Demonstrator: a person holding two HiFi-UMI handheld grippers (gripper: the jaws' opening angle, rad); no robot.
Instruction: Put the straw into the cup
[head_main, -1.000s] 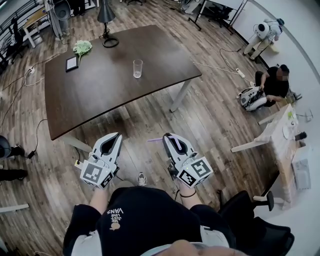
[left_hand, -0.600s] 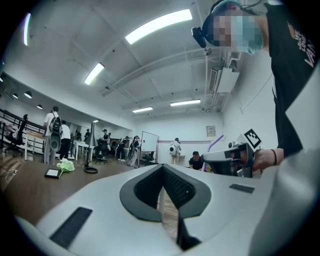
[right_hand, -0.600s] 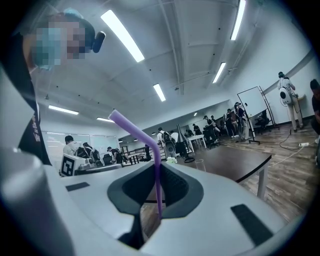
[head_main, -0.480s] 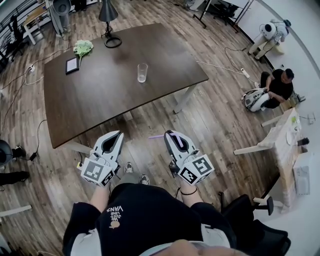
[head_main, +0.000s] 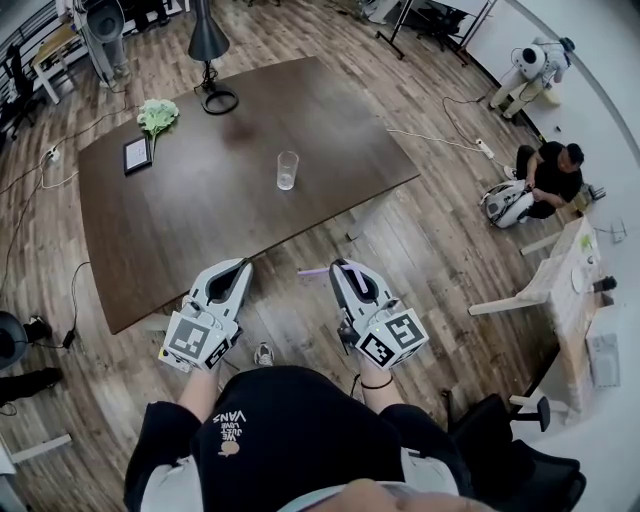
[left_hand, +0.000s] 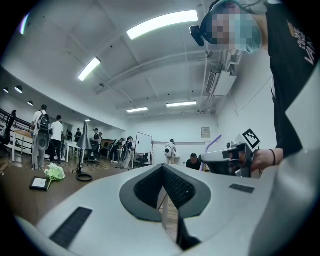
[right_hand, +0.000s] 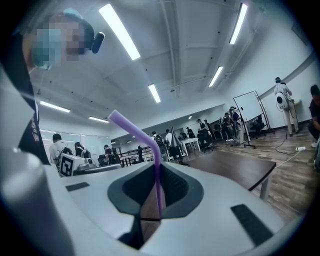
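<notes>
A clear glass cup (head_main: 288, 170) stands upright near the middle of the dark brown table (head_main: 200, 220). My right gripper (head_main: 345, 268) is held level short of the table's near edge, shut on a purple bendy straw (head_main: 314, 271). In the right gripper view the straw (right_hand: 158, 180) rises from between the jaws and its top bends off to the left. My left gripper (head_main: 238, 268) is level beside it, jaws together with nothing between them. In the left gripper view, the right gripper (left_hand: 226, 157) and the straw (left_hand: 214, 144) show at the right. The cup appears in neither gripper view.
On the table's far side are a black lamp (head_main: 208, 45), a green bunch (head_main: 157, 116) and a tablet (head_main: 137, 154). A person sits on the floor at the right (head_main: 545, 168). A white desk (head_main: 565, 290) and an office chair (head_main: 500, 440) stand at the right. Cables run over the wooden floor.
Both grippers and the person have come closer to the table, whose near edge now lies just ahead of the jaws. The straw stays in the right gripper.
</notes>
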